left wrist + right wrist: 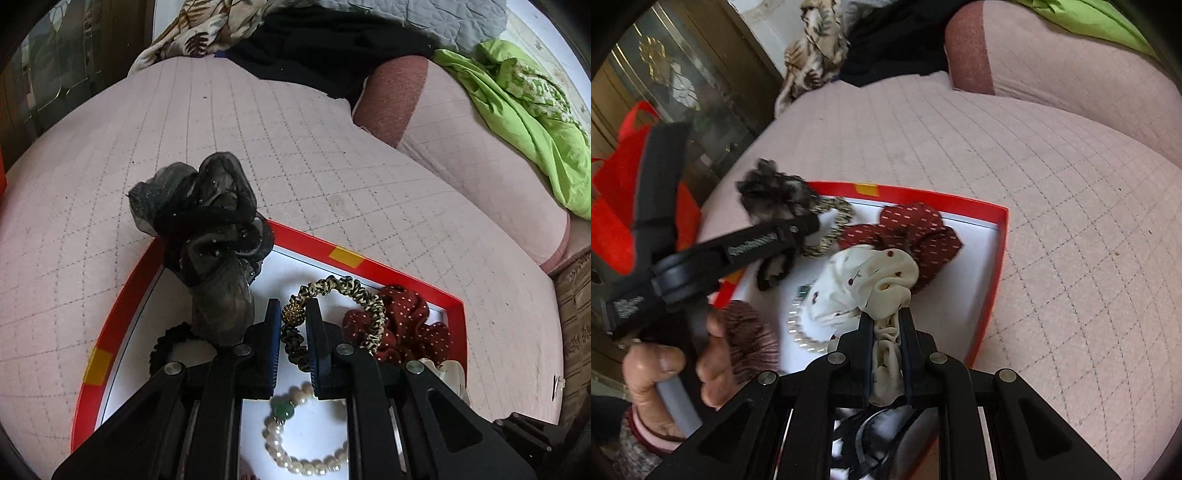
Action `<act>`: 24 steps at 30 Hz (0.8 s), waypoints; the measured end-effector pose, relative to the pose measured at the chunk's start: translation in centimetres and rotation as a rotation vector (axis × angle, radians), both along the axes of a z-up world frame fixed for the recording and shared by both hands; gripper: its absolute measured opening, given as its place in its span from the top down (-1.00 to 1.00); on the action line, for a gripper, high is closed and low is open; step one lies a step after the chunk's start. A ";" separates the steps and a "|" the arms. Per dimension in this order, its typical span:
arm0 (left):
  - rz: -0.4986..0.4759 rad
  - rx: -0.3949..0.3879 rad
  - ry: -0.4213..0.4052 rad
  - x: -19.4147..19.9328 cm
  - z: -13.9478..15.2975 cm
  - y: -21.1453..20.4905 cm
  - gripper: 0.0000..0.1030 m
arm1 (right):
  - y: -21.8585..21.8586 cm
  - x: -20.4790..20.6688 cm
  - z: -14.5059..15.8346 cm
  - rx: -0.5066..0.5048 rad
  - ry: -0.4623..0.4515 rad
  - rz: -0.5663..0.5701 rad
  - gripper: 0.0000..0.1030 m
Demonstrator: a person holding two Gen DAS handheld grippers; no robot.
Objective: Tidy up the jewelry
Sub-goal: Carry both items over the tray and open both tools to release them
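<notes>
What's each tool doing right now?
Left tool: closed; dark scrunchie clings beside one finger, not between them.
Right tool: closed on the white scrunchie.

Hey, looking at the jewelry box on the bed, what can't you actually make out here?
- Left wrist view: how the left gripper holds the grey organza scrunchie; its lower end disappears behind a finger.
- Left wrist view: pearl bracelet, sides covered by the gripper.
- Right wrist view: red dotted scrunchie, blurred by motion.
- Right wrist view: black lace item under the right gripper, unidentifiable.
</notes>
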State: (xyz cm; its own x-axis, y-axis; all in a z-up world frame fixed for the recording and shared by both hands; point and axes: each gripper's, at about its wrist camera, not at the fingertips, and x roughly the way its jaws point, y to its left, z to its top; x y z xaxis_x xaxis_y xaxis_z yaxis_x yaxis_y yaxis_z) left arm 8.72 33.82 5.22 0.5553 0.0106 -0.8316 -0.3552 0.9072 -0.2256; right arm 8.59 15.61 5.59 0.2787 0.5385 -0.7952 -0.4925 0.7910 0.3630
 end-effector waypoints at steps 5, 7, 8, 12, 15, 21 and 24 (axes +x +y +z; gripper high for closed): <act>0.002 0.027 0.008 0.4 -0.7 0.0 0.76 | 0.0 0.8 -1.1 -0.034 0.007 -0.012 0.72; 0.000 0.039 0.011 0.5 -0.8 -0.2 0.75 | 0.3 0.8 -1.2 -0.045 0.003 -0.008 0.67; -0.001 0.049 0.011 0.4 -0.7 -0.3 0.75 | 0.6 0.8 -1.2 -0.050 -0.001 -0.007 0.67; -0.002 0.095 -0.012 -0.2 0.0 -0.8 0.75 | 1.0 0.3 -0.8 -0.067 -0.039 0.003 0.38; -0.014 0.103 -0.038 -0.5 0.9 -1.1 0.59 | 0.9 -0.1 -0.3 -0.052 -0.055 0.004 0.10; -0.026 0.106 -0.122 -2.0 3.3 -1.6 0.14 | 0.2 -0.8 1.0 -0.034 -0.077 -0.010 -0.16; -0.029 0.116 -0.158 -2.8 4.2 -1.9 0.01 | -0.5 -1.4 1.7 -0.024 -0.087 -0.021 -0.22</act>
State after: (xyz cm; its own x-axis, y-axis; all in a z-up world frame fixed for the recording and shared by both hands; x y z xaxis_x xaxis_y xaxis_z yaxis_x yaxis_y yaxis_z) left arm 5.96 31.96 9.46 0.6800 0.0833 -0.7285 -0.2972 0.9395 -0.1701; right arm 7.15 15.15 7.31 0.3578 0.5134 -0.7800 -0.5047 0.8091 0.3010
